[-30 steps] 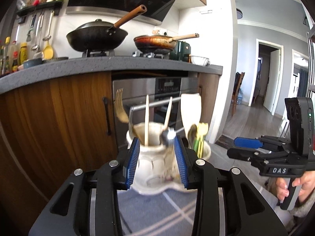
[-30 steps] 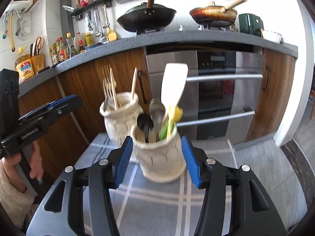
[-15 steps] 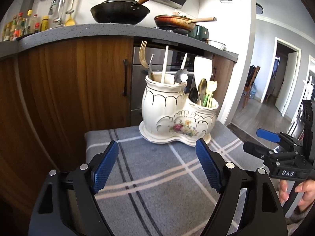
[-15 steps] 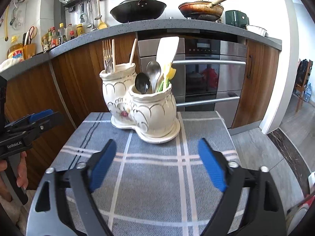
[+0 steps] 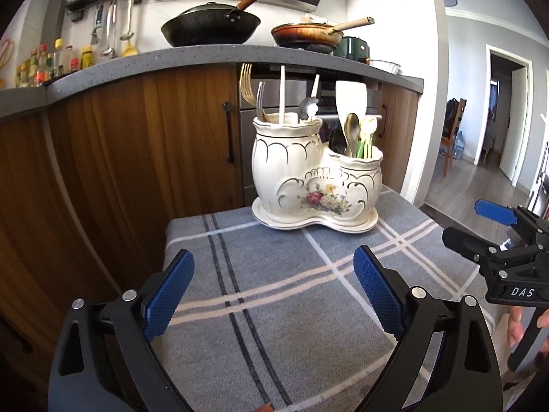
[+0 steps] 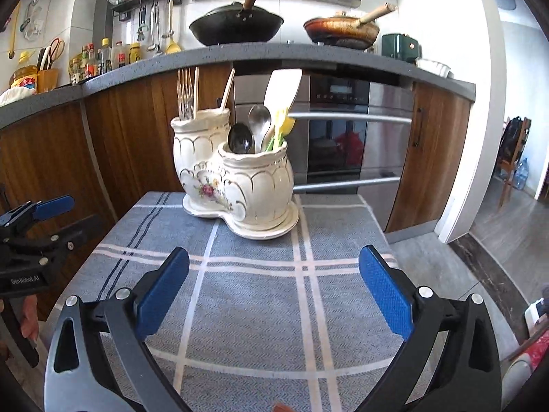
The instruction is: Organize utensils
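Note:
A white ceramic two-pot utensil holder (image 5: 315,175) with a flower print stands at the far end of a small table with a grey checked cloth (image 5: 274,292). It also shows in the right wrist view (image 6: 236,178). The taller pot holds forks (image 5: 252,92) and chopsticks. The lower pot holds spoons (image 5: 345,134) and a white spatula (image 6: 283,87). My left gripper (image 5: 272,290) is open and empty, well short of the holder. My right gripper (image 6: 274,290) is open and empty too, at the near side of the table.
Wooden kitchen cabinets (image 5: 137,144) and an oven (image 6: 350,140) stand right behind the table. A black wok (image 5: 209,27) and a frying pan (image 5: 308,36) sit on the counter above. The floor drops off at the table's right edge (image 6: 381,233).
Both grippers have opened wide and pulled back from the holder toward the table's near side. One second ago each was close around one pot of the holder.

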The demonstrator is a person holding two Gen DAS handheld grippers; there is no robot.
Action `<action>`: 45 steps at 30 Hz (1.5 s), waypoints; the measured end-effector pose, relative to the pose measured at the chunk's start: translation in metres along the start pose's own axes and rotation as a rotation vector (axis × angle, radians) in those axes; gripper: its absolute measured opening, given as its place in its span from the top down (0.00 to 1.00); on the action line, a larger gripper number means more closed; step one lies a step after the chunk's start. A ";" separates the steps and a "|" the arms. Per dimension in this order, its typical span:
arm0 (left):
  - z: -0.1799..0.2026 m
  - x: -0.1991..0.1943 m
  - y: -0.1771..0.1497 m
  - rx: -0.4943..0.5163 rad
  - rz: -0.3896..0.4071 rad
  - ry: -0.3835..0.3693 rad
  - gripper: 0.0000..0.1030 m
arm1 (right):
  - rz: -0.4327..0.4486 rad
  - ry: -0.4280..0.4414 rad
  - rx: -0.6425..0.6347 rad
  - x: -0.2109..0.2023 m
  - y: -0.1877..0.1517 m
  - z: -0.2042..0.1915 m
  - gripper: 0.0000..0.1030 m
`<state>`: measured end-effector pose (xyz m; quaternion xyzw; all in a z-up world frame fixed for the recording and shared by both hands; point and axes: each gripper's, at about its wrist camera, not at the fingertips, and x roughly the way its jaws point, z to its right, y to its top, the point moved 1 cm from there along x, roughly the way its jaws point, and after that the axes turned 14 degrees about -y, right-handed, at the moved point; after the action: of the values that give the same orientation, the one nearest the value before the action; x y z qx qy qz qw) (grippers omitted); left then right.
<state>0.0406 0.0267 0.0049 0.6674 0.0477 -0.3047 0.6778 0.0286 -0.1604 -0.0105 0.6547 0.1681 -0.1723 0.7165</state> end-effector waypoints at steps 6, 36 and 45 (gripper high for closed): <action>0.001 -0.003 0.001 -0.006 0.028 -0.004 0.09 | 0.028 -0.001 0.009 -0.005 0.002 -0.001 0.05; 0.005 -0.004 0.000 -0.015 0.031 -0.022 0.09 | 0.026 0.002 -0.006 -0.007 0.000 -0.005 0.05; 0.005 -0.003 0.000 -0.011 0.025 -0.024 0.09 | 0.026 0.001 -0.007 -0.007 0.000 -0.005 0.05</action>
<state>0.0364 0.0229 0.0072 0.6604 0.0328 -0.3039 0.6859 0.0223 -0.1550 -0.0076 0.6544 0.1606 -0.1619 0.7209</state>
